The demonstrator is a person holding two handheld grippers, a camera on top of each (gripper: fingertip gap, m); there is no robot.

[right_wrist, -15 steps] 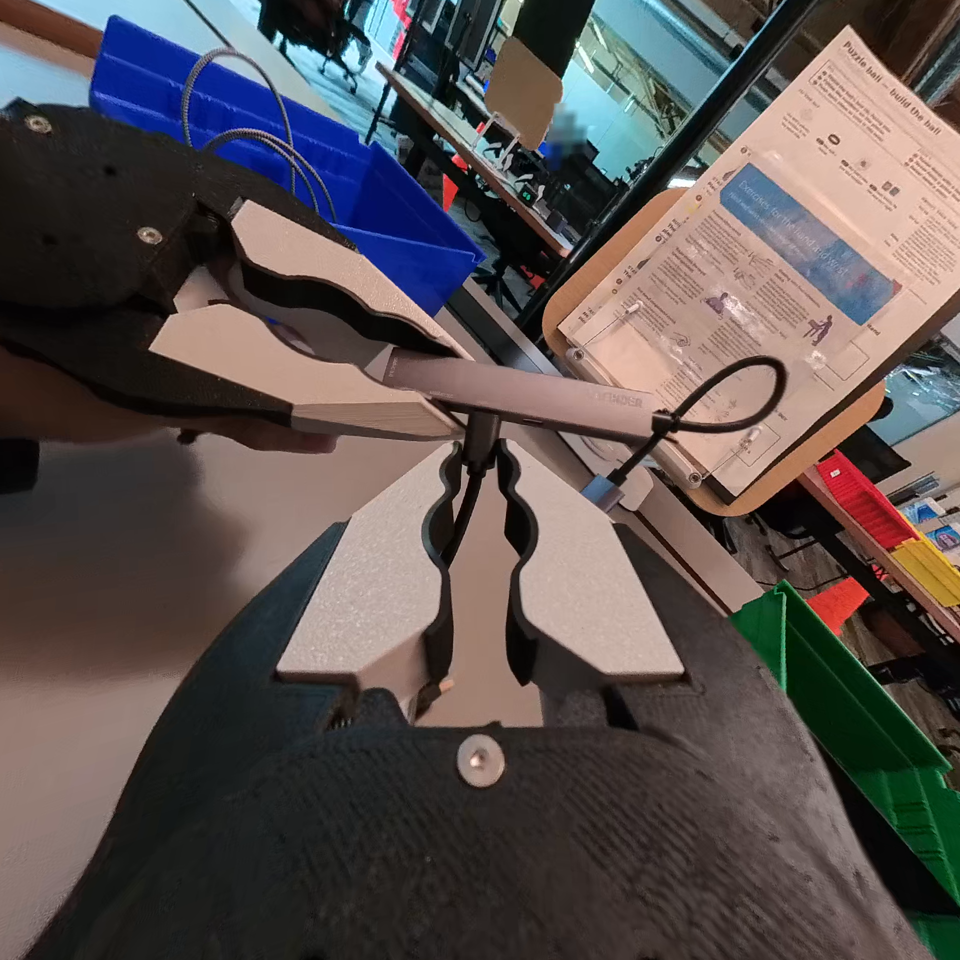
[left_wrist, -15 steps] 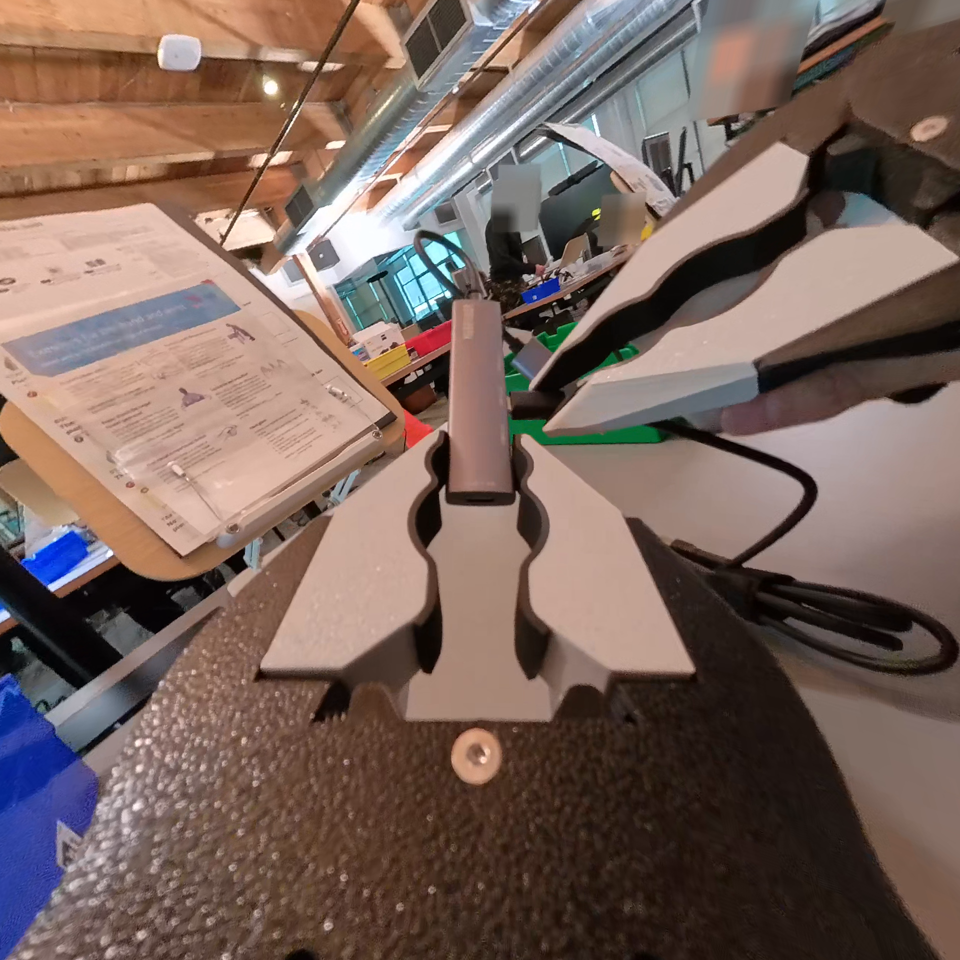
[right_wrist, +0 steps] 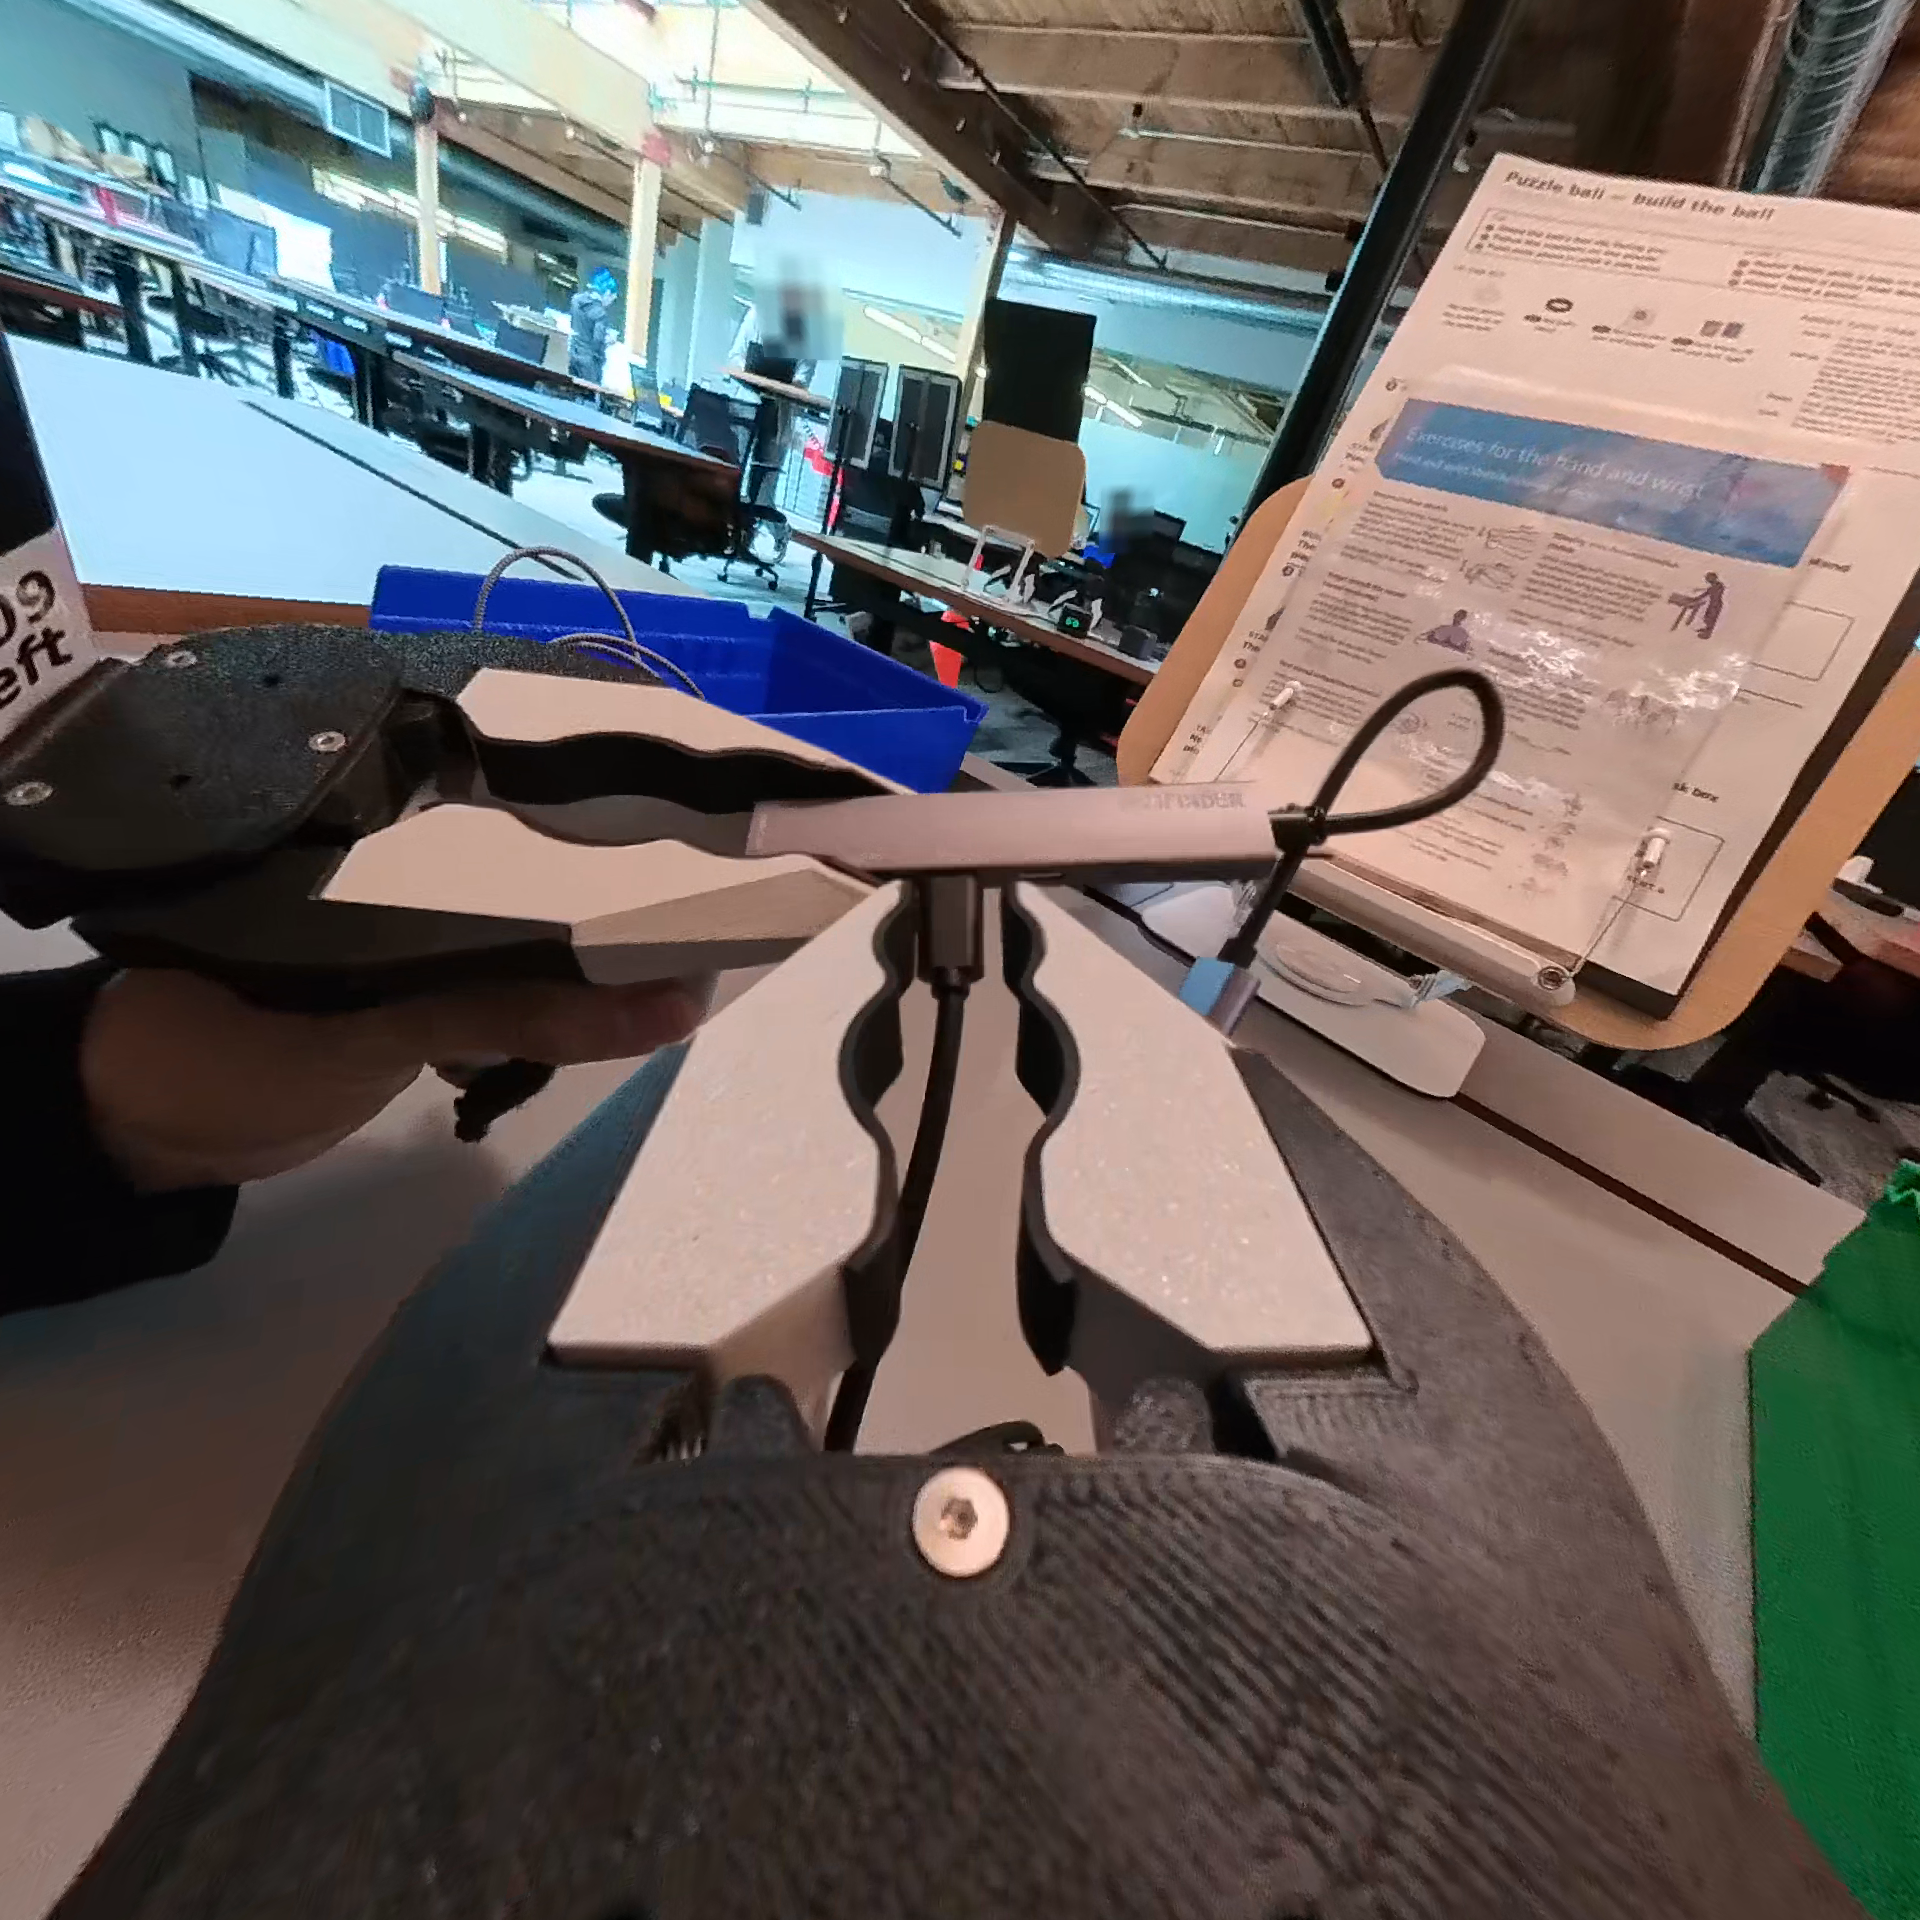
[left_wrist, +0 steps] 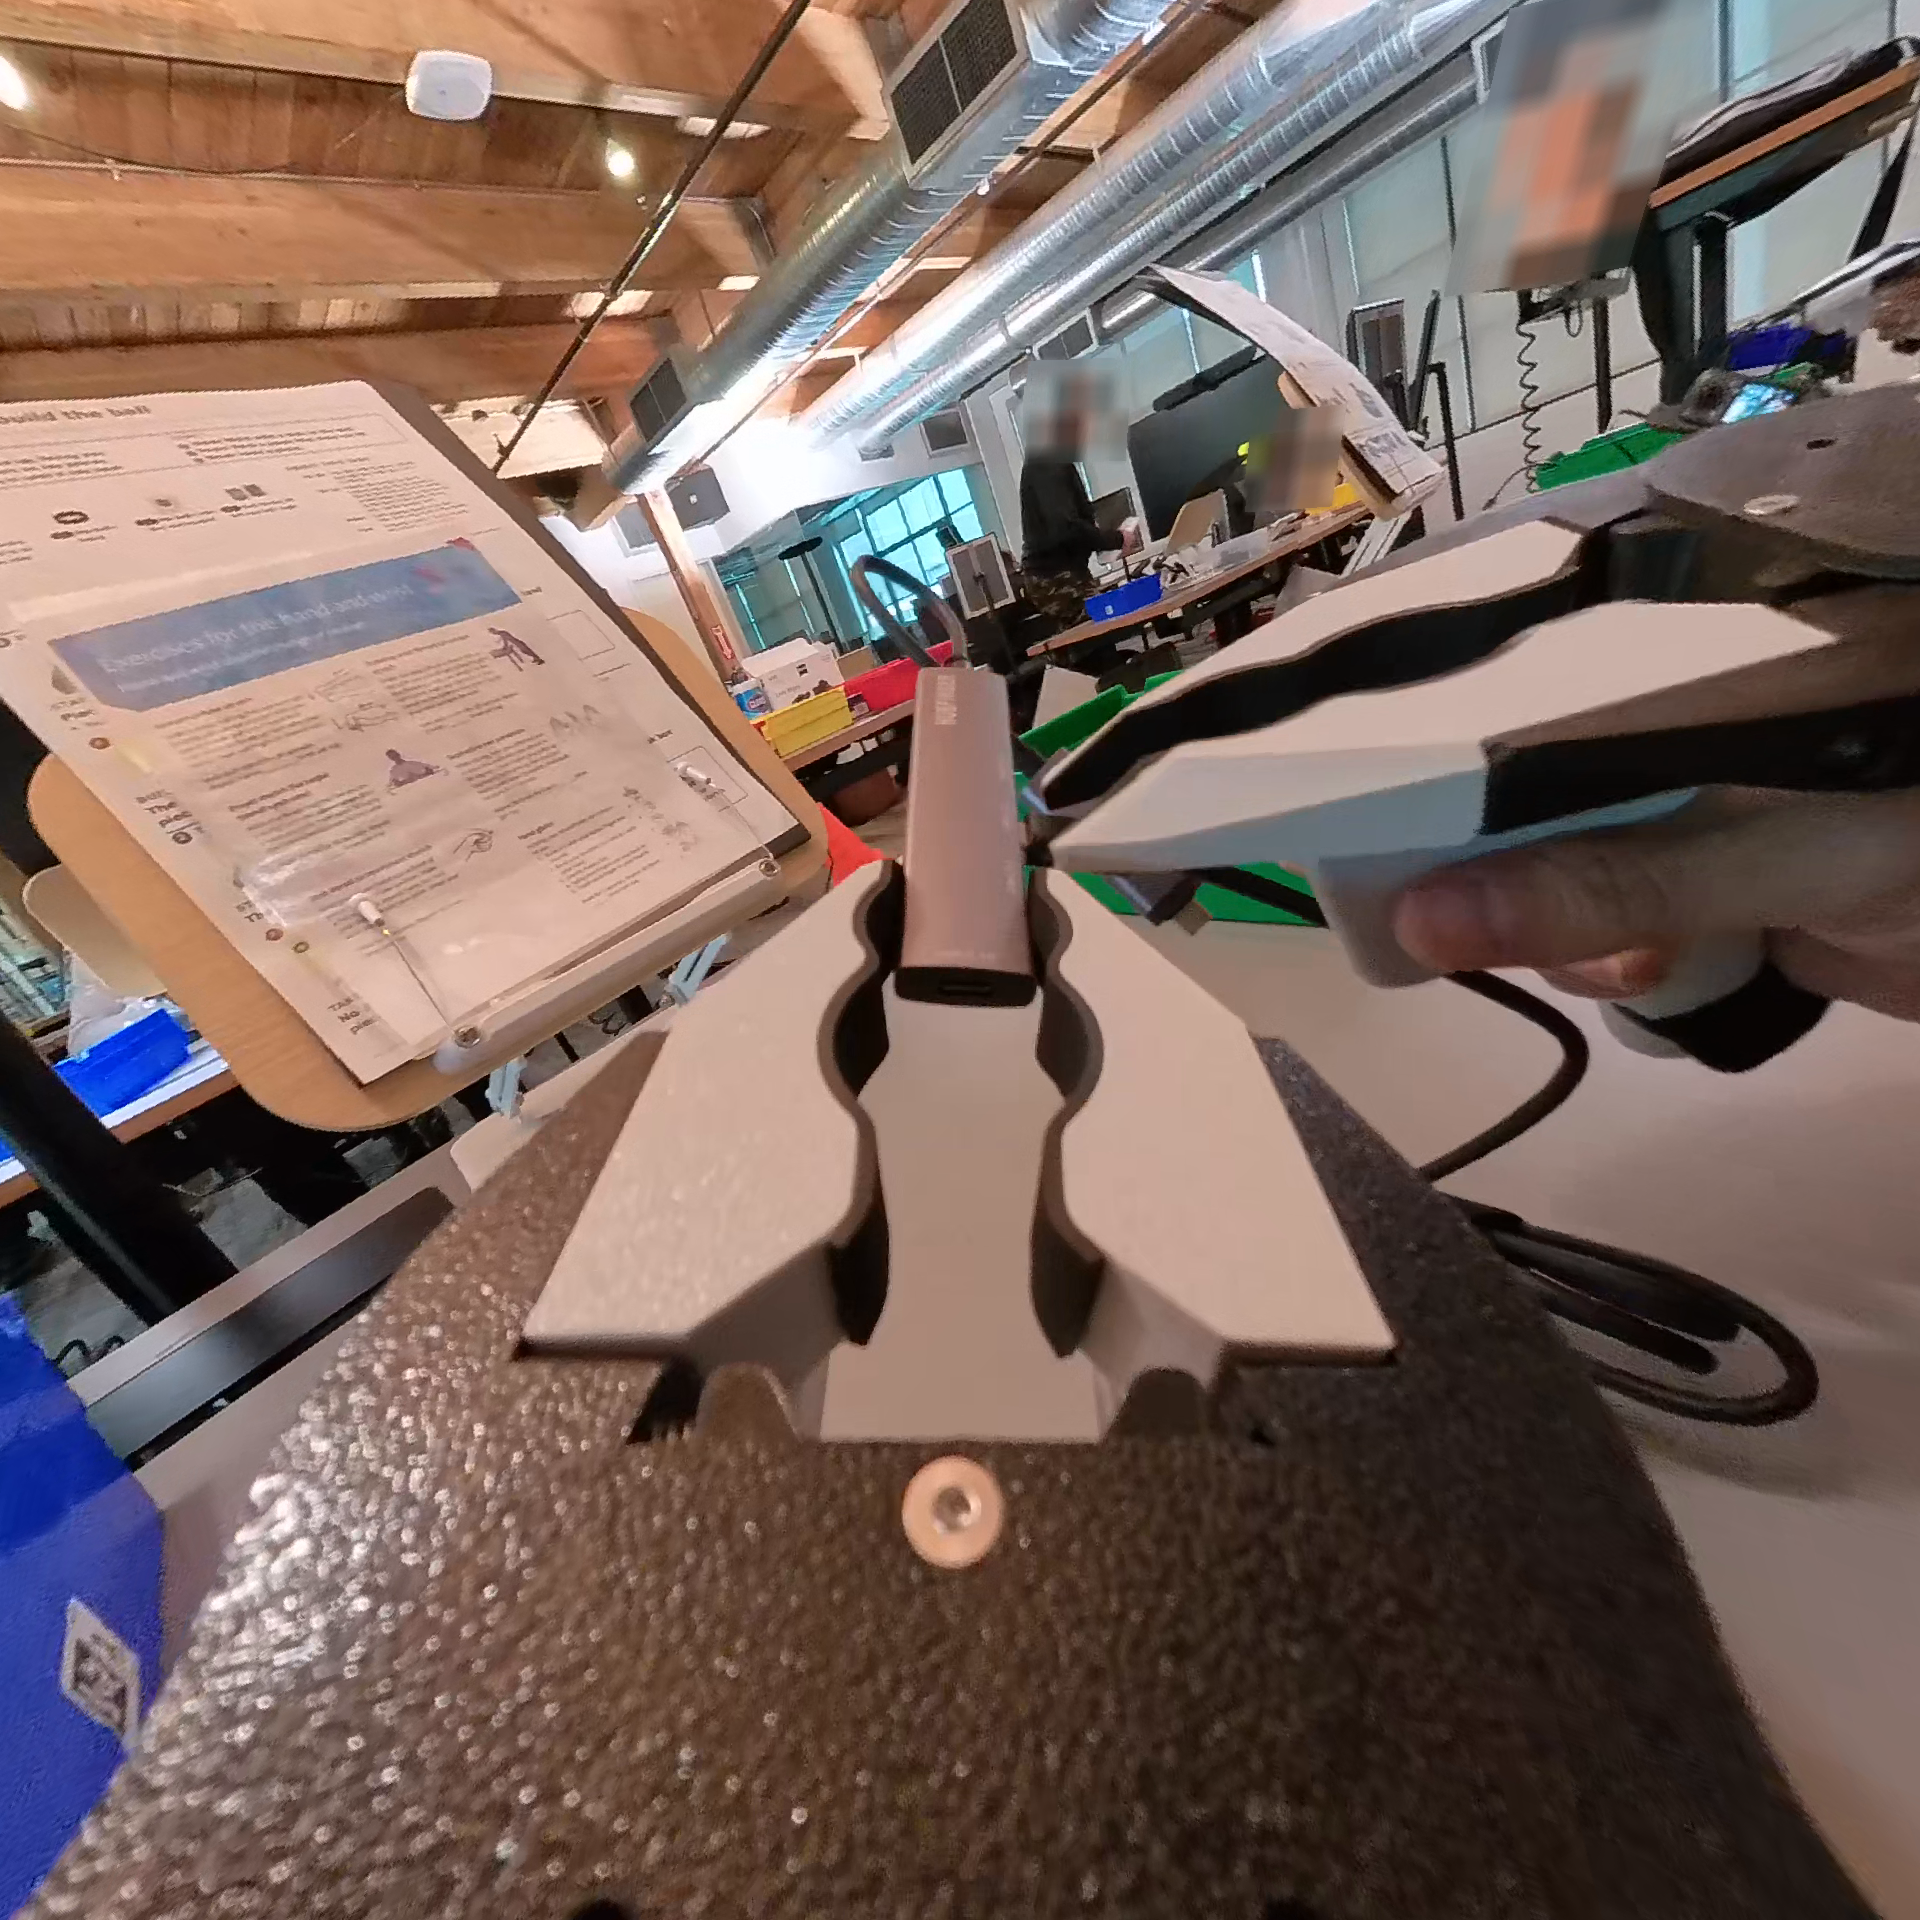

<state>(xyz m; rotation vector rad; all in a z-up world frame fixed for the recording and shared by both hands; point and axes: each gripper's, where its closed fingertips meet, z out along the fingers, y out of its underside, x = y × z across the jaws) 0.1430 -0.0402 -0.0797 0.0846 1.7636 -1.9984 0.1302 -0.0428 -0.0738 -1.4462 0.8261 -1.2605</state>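
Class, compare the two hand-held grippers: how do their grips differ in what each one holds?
The left hand-held gripper clamps the grey hub by one end of its slim metal body; the right hand-held gripper pinches the black cable plug where it meets the hub's side. The left's hub points straight ahead along its fingers; the right's cable trails back between its fingers. Both are shut.

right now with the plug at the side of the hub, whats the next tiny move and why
Probably a short straight push of the right gripper toward the grey hub. Its cable plug meets the hub's side but part of its body is exposed, so whether it is fully seated is unclear. The left gripper grips the hub's end, bracing it.
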